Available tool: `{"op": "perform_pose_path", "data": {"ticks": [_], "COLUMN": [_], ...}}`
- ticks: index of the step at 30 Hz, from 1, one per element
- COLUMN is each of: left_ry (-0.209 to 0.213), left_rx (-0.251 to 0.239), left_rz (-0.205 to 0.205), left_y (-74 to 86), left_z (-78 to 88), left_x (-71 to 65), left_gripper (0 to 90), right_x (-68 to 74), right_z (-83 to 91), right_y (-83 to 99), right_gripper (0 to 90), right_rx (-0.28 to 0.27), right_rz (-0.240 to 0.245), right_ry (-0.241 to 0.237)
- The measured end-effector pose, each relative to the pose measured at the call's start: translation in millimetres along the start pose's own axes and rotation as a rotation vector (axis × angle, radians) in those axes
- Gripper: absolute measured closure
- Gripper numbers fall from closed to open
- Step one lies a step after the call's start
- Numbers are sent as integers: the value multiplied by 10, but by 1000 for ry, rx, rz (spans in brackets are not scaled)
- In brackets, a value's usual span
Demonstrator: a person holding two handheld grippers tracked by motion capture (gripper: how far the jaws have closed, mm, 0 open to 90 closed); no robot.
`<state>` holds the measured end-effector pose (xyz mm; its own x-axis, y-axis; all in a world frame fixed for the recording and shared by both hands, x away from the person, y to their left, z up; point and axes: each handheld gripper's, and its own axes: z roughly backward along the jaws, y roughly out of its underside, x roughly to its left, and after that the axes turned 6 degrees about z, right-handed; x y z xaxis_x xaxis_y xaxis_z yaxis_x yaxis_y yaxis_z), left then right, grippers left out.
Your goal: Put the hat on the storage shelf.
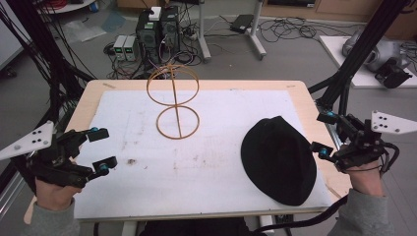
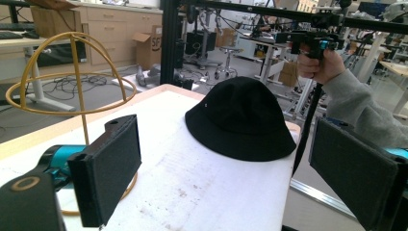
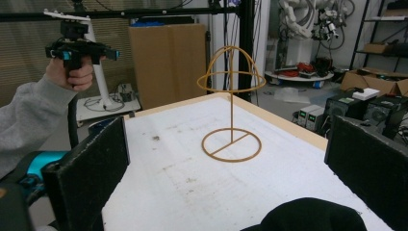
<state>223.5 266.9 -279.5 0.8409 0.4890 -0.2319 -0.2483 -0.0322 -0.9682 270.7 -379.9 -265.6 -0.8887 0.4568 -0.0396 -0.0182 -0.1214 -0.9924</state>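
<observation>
A wooden table [image 1: 86,98] carries a white mat [image 1: 206,172] that covers nearly all of its top, leaving a bare wooden border along the far edge and both side edges. On the mat, close to its right edge and toward the near right corner, lies a black bucket hat [image 1: 279,160], crown up and brim flat on the mat; nothing lies in it or on it. Toward the middle of the far edge stands a yellow wire hat stand [image 1: 174,101], upright: a ring base flat on the mat, a thin post, and a domed hoop frame on top, with nothing hanging on it. Hat and stand are well apart, with bare, lightly stained mat between them and nothing in the way. The left gripper [image 1: 101,150] hovers over the mat's left edge near the near left corner, its jaws spread wide with nothing between them. The right gripper [image 1: 322,132] is held just past the table's right edge, beside the hat but apart from it, jaws likewise spread wide and gripping nothing. Beyond the far edge, on the floor, sit computer cases [image 1: 157,27] amid loose cables [image 1: 290,27].
</observation>
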Motion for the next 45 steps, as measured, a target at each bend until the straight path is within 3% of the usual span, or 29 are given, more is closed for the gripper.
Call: {"op": "perform_pose_path", "data": {"ticks": [4,18,20,36,42,45], "left_ry": [-1,-10,-11,-14,-12,-14], "left_rx": [1,3,2,7,11,13], "left_rz": [2,5,6,16,18,22], "left_y": [4,20,23,42,48,54], "left_z": [-8,3,6,-3,-7,-13], "left_x": [-4,2,3,22,30,35], "left_gripper": [113,113,113,113,113,113], "right_x": [-44,-226,-262,-393,-478,-466], "right_z": [-28,-167,-200,-347,-387,-423], "right_y": [62,283,325,594,752,751], "right_gripper": [8,9,9,9,9,9], "right_rx": [-11,63,92,150,193,199], "right_rz": [8,-39,-52,-33,-83,-67], "right_ry": [10,41,58,120,123,122]}}
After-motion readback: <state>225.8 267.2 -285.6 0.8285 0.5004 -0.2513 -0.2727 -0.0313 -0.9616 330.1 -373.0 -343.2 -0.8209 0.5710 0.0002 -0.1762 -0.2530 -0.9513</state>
